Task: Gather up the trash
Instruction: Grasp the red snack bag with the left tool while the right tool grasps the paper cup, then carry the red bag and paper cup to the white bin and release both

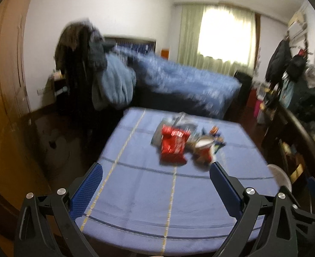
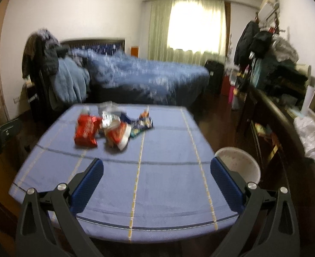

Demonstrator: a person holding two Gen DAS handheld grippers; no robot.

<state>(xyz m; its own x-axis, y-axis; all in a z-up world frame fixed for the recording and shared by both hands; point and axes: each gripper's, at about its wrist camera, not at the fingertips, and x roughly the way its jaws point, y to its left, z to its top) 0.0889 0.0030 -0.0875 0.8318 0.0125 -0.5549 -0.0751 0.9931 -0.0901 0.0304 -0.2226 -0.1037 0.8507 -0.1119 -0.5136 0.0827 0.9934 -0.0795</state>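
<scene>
Approaching stage: left gripper (image 1: 156, 168) and right gripper (image 2: 156, 163) both spread wide, empty; wrappers (image 2: 112, 126) lie on far table (image 2: 168, 184); next, reach, pinch red packet (image 1: 172, 147), carry to white bin (image 2: 239, 162)

Blue-clothed table (image 2: 161, 184) under clustered wrappers (image 2: 112, 126) (red packet (image 2: 85, 132) leftmost).

A crumpled red foil snack bag (image 1: 172, 146) (image 2: 86, 133) is seen lying flat at the near left of a small, blurred litter cluster. Just beside it, a red-and-white paper cup (image 1: 204, 150) (image 2: 118, 136) is tipped on its side. Silvery wrappers (image 1: 179, 121) (image 2: 109, 115) and a dark blue printed packet (image 1: 216, 138) (image 2: 142, 125) are gathered behind, apparently touching.
</scene>
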